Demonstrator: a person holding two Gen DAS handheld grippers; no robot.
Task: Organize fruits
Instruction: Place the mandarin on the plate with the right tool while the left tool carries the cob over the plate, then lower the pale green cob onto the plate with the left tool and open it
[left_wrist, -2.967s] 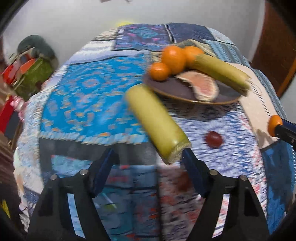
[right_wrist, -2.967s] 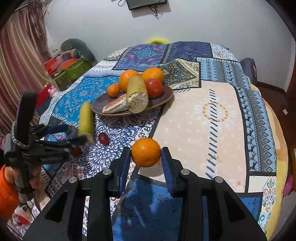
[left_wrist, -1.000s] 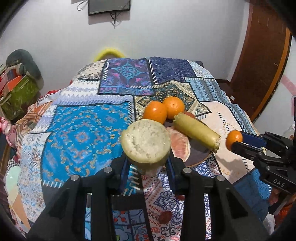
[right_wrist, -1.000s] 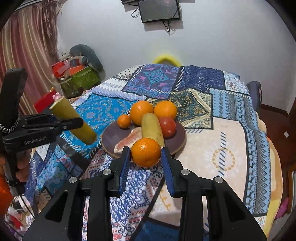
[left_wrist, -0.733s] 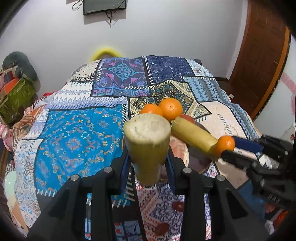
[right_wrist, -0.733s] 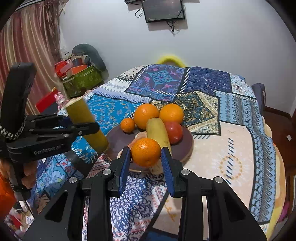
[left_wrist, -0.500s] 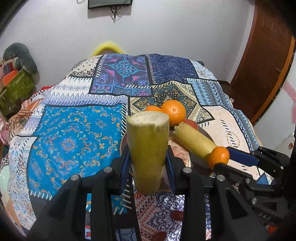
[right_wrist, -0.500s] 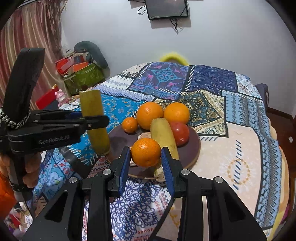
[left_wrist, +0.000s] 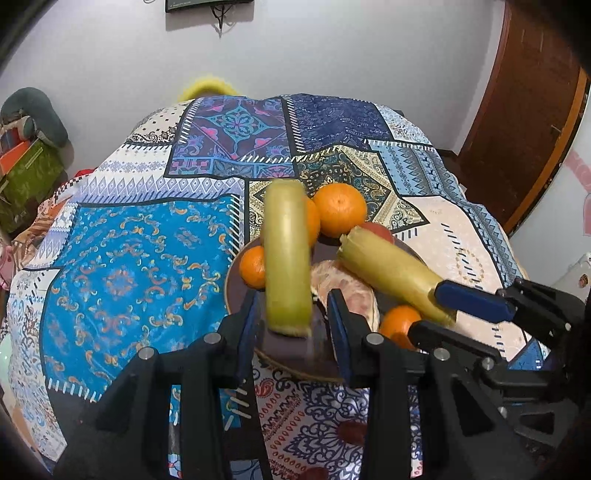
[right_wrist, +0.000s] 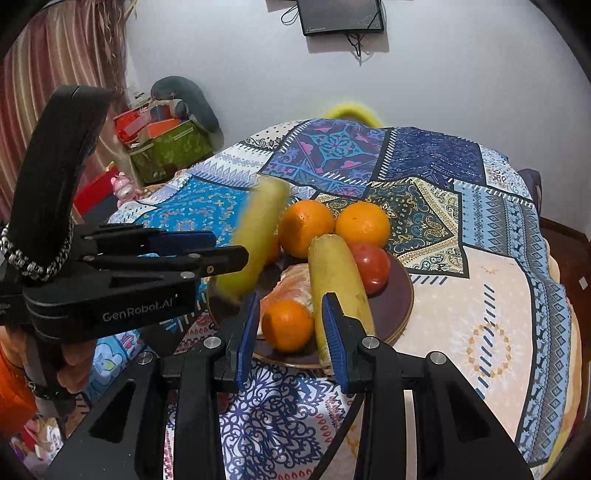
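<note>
A brown plate (right_wrist: 400, 306) on the patchwork cloth holds two big oranges (right_wrist: 304, 227), a tomato (right_wrist: 371, 267), a grapefruit piece (left_wrist: 351, 291), a small mandarin (left_wrist: 253, 266) and a corn cob (right_wrist: 338, 280). My left gripper (left_wrist: 291, 325) is open; a second corn cob (left_wrist: 286, 254) is blurred between its fingers, its lower end over the plate; it also shows in the right wrist view (right_wrist: 256, 236). My right gripper (right_wrist: 290, 332) is open around an orange (right_wrist: 288, 325) that rests on the plate's near part.
Small dark red fruits (left_wrist: 351, 432) lie on the cloth in front of the plate. A green box with clutter (right_wrist: 166, 147) stands at the far left. A wooden door (left_wrist: 524, 110) is at the right. A screen (right_wrist: 340, 16) hangs on the wall.
Both grippers moved in over the plate and opened. The orange went from the right gripper's grip onto the plate. The left gripper's corn cob tipped forward and is dropping loose.
</note>
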